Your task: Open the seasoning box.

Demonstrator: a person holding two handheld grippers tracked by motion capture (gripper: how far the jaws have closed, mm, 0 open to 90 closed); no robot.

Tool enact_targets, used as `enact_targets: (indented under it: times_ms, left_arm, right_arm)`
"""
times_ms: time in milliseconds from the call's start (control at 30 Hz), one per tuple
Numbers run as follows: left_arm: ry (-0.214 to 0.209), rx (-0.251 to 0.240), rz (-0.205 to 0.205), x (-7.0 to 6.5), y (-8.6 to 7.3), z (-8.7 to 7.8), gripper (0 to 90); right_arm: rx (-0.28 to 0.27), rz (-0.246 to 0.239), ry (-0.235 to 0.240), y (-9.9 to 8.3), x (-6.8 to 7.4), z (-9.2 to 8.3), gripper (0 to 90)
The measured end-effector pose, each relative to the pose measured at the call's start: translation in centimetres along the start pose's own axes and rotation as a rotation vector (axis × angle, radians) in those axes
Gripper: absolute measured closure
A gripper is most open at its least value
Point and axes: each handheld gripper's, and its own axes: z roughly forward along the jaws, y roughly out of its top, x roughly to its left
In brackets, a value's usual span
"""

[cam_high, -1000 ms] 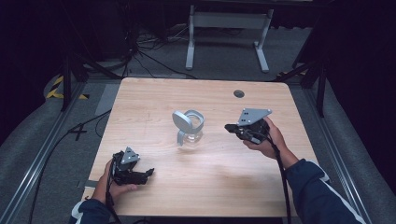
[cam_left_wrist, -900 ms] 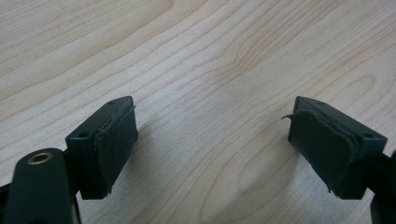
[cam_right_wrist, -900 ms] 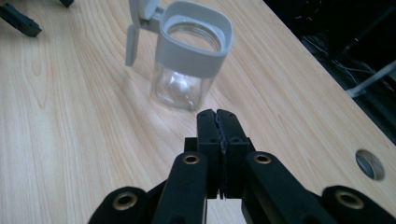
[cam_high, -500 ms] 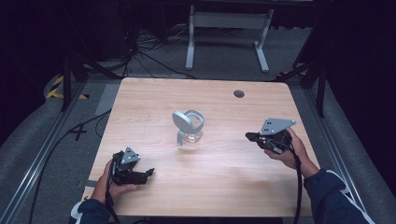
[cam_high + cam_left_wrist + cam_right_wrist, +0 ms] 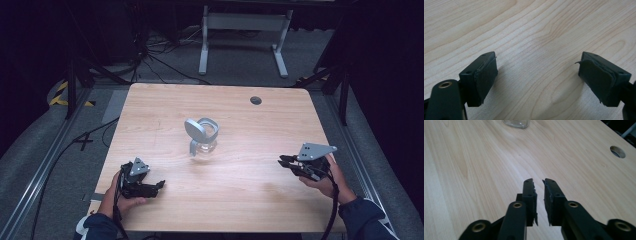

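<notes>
So there's a light wood tabletop [image 5: 240,190] with a small clear glass jar [image 5: 204,142] sitting about in the middle, its grey lid [image 5: 194,130] flipped up and tilted on the left side of the jar. Nothing's touching the jar.

The left claw [image 5: 159,185] is down near the front left corner, resting low over the wood in the person's left hand [image 5: 120,197]. In the left gripper view its jaws are spread wide with bare wood between the pads [image 5: 485,80].

The right claw [image 5: 283,161] is over by the right edge, well apart from the jar, pointing roughly toward the middle. Its jaws are nearly pressed together, just a thin gap, holding nothing. There's a round cable hole [image 5: 256,100] near the far edge.
</notes>
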Motion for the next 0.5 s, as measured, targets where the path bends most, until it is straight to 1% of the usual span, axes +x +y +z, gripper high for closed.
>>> enact_targets:
  times_ms: [33, 67, 100, 167, 200, 233, 267, 300, 333, 367, 400, 433, 467, 500]
  left_arm:
    - [0.0, 0.0, 0.0, 0.0, 0.0, 0.0, 15.8]
    - [-0.002, 0.002, -0.003, 0.0, 0.0, 0.0, 15.8]
    - [-0.002, 0.0, -0.001, 0.0, 0.0, 0.0, 15.8]
    - [-0.002, 0.0, -0.002, 0.0, 0.0, 0.0, 15.8]
    - [-0.001, 0.0, -0.001, 0.0, 0.0, 0.0, 15.7]
    - [-0.001, 0.0, -0.007, 0.0, 0.0, 0.0, 15.6]
    - [-0.002, 0.0, -0.011, -0.1, 0.0, 0.0, 15.6]
    - [-0.002, 0.0, -0.011, -0.1, 0.0, 0.0, 15.6]
    - [-0.001, -0.001, -0.011, -0.1, 0.0, 0.0, 15.6]
    - [-0.001, -0.001, -0.011, -0.1, 0.0, 0.0, 15.6]
    - [0.0, -0.001, -0.007, -0.1, 0.0, 0.0, 15.6]
    - [0.001, -0.001, -0.004, 0.0, 0.0, 0.0, 15.6]
    - [0.001, -0.001, -0.004, 0.0, 0.0, 0.0, 15.6]
    - [0.001, -0.001, -0.004, 0.0, 0.0, 0.0, 15.6]
  right_arm:
    - [-0.003, 0.008, 0.001, -0.5, 0.1, -0.1, 74.0]
    - [-0.011, 0.019, 0.014, -1.3, 0.1, -0.3, 71.6]
    - [-0.018, 0.032, 0.017, -2.0, 0.2, -0.4, 68.9]
    - [-0.014, 0.041, -0.001, -3.2, 0.3, -0.7, 66.1]
    - [-0.013, 0.091, 0.008, -4.7, 0.3, -1.0, 62.2]
    - [-0.016, 0.1, 0.0, -5.4, 0.3, -1.0, 59.8]
    - [-0.005, 0.108, -0.012, -6.1, 0.4, -1.1, 59.5]
    - [-0.005, 0.108, -0.012, -6.1, 0.4, -1.1, 59.5]
    - [-0.006, 0.153, -0.008, -7.6, 0.3, -1.4, 56.8]
    - [-0.006, 0.153, -0.008, -7.6, 0.3, -1.4, 56.8]
    - [-0.013, 0.197, -0.016, -8.9, 0.3, -1.6, 53.5]
    - [-0.009, 0.217, -0.016, -9.5, 0.2, -1.7, 52.0]
    - [-0.009, 0.217, -0.016, -9.5, 0.2, -1.7, 52.0]
    - [-0.001, 0.266, 0.003, -10.6, 0.1, -1.8, 45.6]
